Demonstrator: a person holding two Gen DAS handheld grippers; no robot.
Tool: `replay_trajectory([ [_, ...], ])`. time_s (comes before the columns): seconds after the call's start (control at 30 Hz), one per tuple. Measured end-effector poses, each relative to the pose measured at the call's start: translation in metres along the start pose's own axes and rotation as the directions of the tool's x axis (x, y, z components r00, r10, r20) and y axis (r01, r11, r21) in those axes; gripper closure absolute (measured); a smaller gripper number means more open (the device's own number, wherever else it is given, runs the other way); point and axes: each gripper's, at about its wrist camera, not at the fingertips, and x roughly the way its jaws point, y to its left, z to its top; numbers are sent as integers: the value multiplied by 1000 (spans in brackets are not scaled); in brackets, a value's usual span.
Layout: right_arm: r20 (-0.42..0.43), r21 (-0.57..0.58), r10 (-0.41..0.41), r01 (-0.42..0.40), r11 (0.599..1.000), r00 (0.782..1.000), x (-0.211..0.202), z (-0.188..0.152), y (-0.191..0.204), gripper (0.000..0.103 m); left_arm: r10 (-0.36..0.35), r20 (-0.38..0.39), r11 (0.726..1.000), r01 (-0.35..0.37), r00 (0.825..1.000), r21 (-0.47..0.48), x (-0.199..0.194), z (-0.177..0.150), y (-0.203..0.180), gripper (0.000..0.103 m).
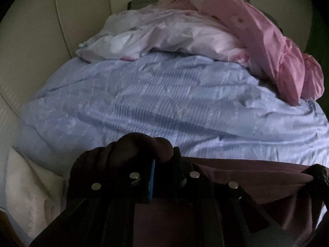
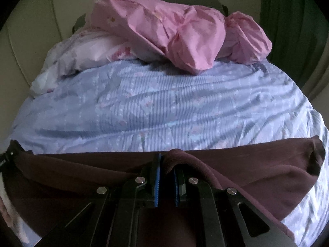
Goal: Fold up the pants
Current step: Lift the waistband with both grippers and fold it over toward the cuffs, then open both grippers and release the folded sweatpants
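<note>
The dark maroon pants (image 1: 246, 177) stretch across the near edge of the bed between my two grippers. In the left wrist view my left gripper (image 1: 162, 162) is shut on a bunched end of the cloth, which humps over its fingertips and hides them. In the right wrist view the pants (image 2: 267, 177) run left and right, and my right gripper (image 2: 166, 164) is shut on a fold pinched between its blue pads (image 2: 157, 177). The right gripper (image 1: 320, 175) shows at the edge of the left wrist view, and the left gripper (image 2: 4, 158) at the edge of the right wrist view.
A wrinkled light-blue patterned sheet (image 2: 164, 107) covers the bed. A crumpled pink cloth (image 2: 174, 35) and pale floral bedding (image 1: 160, 39) are piled at the far end. A beige padded wall (image 1: 30, 41) runs along the left. A green curtain (image 2: 287, 20) hangs at the far right.
</note>
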Motion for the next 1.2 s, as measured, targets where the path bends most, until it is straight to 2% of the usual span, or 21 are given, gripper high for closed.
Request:
replay_trajectory([
  [0.2, -27, -39, -55, 54, 998, 998, 18, -7, 11, 89, 19, -5, 999, -19, 1000, 32, 10, -3, -3, 75],
  [0.23, -44, -54, -61, 58, 997, 997, 19, -7, 13, 84, 13, -10, 999, -13, 1000, 30, 8, -2, -3, 67],
  [0.27, -57, -56, -52, 49, 997, 997, 20, -6, 13, 76, 1, -16, 1000, -1, 1000, 20, 4, 1, -3, 45],
  [0.3, -72, -47, -17, 13, 999, 997, 19, -4, 13, 55, -24, -12, 1000, 24, 1000, 9, -1, 3, -2, 31],
  [0.33, -76, -26, 31, -33, 999, 997, 15, -3, 12, 40, -55, 2, 998, 55, 999, 6, -8, 5, -3, 14],
  [0.4, -68, 13, 104, -104, 995, 992, 4, 1, 10, 35, -61, 38, 998, 61, 997, 15, -23, 8, -5, 14],
  [0.47, -69, 24, 134, -132, 991, 989, -5, 5, 13, 35, -56, 44, 998, 55, 997, 25, -38, 13, -6, 12],
  [0.53, -75, -5, 147, -148, 989, 986, -19, 7, 19, 35, -81, 26, 997, 80, 996, 21, -52, 15, -4, 12],
  [0.67, -62, -97, 169, -174, 980, 984, -56, 6, 28, 35, -128, 47, 991, 126, 991, 48, -96, 3, 1, 12],
  [0.9, 22, -254, 213, -200, 946, 977, -155, -35, 9, 35, -202, 137, 950, 160, 970, 268, -187, -63, -24, 12],
  [1.0, 39, -287, 225, -205, 936, 974, -187, -54, -6, 35, -246, 130, 937, 201, 960, 287, -216, -90, -33, 10],
  [1.07, 47, -293, 238, -215, 932, 970, -207, -68, -18, 35, -302, 111, 921, 260, 947, 288, -233, -108, -39, 10],
  [1.2, 74, -313, 242, -208, 927, 967, -239, -98, -38, 35, -320, 110, 911, 274, 941, 309, -255, -142, -56, 10],
])
